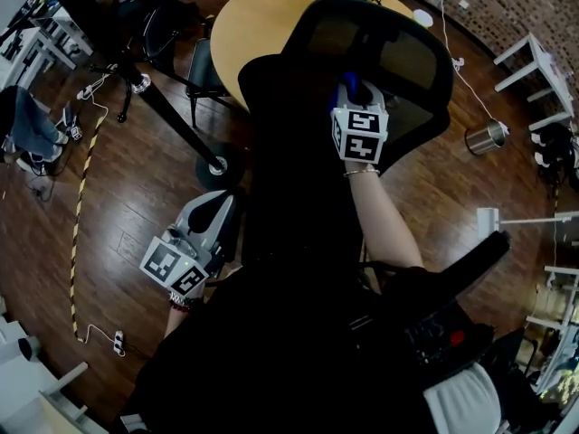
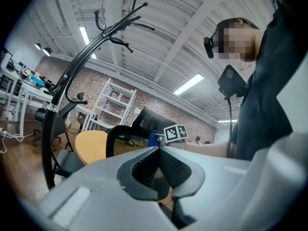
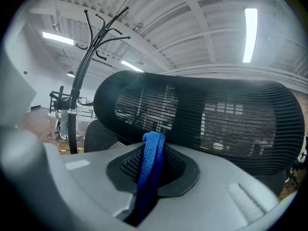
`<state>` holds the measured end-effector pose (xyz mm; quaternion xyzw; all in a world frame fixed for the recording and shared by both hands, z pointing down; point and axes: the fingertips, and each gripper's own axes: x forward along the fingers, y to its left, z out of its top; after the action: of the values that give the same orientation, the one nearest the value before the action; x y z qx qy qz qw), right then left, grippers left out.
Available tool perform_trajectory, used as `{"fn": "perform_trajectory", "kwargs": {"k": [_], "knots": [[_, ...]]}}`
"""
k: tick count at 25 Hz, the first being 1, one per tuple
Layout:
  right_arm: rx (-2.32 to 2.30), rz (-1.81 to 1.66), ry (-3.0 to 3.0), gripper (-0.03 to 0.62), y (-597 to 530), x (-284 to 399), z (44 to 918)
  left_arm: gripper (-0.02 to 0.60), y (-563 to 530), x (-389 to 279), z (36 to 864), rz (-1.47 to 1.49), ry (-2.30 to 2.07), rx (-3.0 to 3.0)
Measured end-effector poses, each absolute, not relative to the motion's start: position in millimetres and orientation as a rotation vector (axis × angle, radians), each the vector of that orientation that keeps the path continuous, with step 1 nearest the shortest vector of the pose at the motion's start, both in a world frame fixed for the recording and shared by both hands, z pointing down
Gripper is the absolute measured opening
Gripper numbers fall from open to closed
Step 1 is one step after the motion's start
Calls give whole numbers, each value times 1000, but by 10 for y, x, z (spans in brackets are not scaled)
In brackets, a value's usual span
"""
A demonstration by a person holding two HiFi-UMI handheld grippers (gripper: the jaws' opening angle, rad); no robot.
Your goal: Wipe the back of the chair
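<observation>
So the chair back [image 1: 389, 61] is parked dead centre, with the round table [image 1: 258, 25] tucked right behind it and a second chair [image 1: 204, 70] pushed in at the table's left. The right gripper [image 1: 351, 96] is held up in front of the chair back with a cloth [image 3: 153, 158] pinched between its jaws, while the left gripper [image 1: 215, 211] is held lower, off to the chair's left, jaws closed together on nothing. A coat rack [image 1: 172, 114] is planted on the floor [image 1: 136, 197] left of the chair, and a can [image 1: 486, 136] is set well off to the right.
</observation>
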<state>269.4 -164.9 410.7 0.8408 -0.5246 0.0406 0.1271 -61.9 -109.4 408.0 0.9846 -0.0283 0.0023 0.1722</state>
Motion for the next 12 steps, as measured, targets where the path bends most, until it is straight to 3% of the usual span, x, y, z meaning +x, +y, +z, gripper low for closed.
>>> {"fn": "perform_trajectory", "kwargs": {"k": [12], "knots": [[2360,104,-1716,40,-2320,1938,4065,6,-1333,-1029,4092,14,-200,2788]]}}
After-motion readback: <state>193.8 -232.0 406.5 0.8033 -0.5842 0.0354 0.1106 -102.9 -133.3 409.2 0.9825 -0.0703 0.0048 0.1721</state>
